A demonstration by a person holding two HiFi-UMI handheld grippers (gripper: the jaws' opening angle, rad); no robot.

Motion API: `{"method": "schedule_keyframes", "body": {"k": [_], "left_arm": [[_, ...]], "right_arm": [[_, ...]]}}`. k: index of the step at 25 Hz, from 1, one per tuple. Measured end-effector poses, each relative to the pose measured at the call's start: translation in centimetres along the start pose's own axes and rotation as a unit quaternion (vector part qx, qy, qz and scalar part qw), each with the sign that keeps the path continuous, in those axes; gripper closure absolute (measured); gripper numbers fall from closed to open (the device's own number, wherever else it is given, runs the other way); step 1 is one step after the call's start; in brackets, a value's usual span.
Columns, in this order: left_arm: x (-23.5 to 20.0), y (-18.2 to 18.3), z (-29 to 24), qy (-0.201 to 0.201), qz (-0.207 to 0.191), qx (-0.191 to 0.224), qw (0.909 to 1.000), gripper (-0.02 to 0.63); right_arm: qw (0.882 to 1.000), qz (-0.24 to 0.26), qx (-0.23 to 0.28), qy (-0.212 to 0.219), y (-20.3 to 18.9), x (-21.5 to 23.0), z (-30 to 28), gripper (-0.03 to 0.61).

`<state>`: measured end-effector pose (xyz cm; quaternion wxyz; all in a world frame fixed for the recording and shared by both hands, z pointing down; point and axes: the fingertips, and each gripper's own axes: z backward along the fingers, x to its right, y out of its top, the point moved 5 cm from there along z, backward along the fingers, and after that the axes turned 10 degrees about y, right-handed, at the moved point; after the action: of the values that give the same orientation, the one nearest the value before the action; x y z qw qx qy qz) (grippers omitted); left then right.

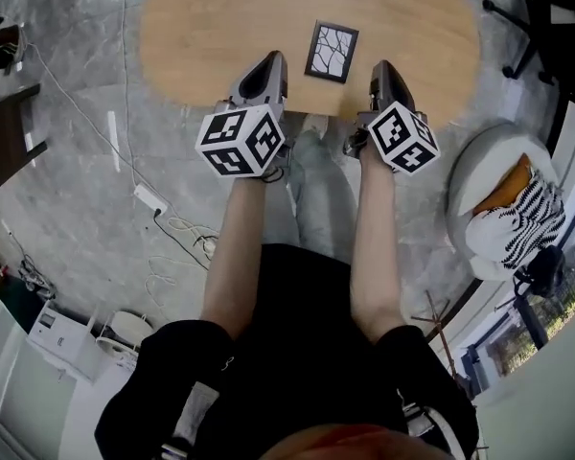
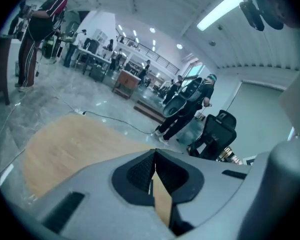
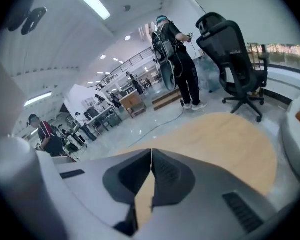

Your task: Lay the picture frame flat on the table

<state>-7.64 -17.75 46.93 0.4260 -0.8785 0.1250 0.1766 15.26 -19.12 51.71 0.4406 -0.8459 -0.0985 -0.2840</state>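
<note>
The picture frame (image 1: pixel 332 52) lies flat on the wooden worktop (image 1: pixel 192 36), ahead of and between the left hand-held gripper (image 1: pixel 271 63) and right hand-held gripper (image 1: pixel 381 69), whose jaws are together and empty, so the task appears complete.

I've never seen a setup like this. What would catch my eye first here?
Two grey hand-held grippers, each carrying a cube of black-and-white square markers: the left gripper and the right gripper, both shut and empty, over the near edge of the oval wooden table. Between their tips, a small dark picture frame lies flat on the wood.
</note>
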Motion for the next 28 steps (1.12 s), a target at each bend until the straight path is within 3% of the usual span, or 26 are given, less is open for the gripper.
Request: {"method": "schedule_keyframes", "body": {"k": [4, 8, 15, 19, 28], "left_arm": [[4.4, 5.7, 4.0, -0.018, -0.032, 0.055, 0.9978, 0.604], [7.6, 12.1, 7.2, -0.036, -0.052, 0.120, 0.9908, 0.603], [12.8, 21.5, 11.0, -0.067, -0.111, 0.223, 0.9661, 0.603], [14.5, 24.2, 12.8, -0.078, -0.141, 0.258, 0.9526, 0.603], [15.7, 26.5, 14.1, -0.079, -0.165, 0.288, 0.9400, 0.603]], "right_arm": [[0.997, 0.022, 0.060, 0.038, 7.1, -4.9, 4.4, 0.566], [0.987, 0.090, 0.109, 0.072, 14.5, -10.5, 7.4, 0.566], [0.959, 0.181, 0.183, 0.121, 23.3, -16.2, 11.7, 0.566], [0.941, 0.246, 0.202, 0.110, 25.8, -18.3, 12.7, 0.566], [0.929, 0.271, 0.222, 0.119, 28.1, -20.5, 13.1, 0.567]]}}
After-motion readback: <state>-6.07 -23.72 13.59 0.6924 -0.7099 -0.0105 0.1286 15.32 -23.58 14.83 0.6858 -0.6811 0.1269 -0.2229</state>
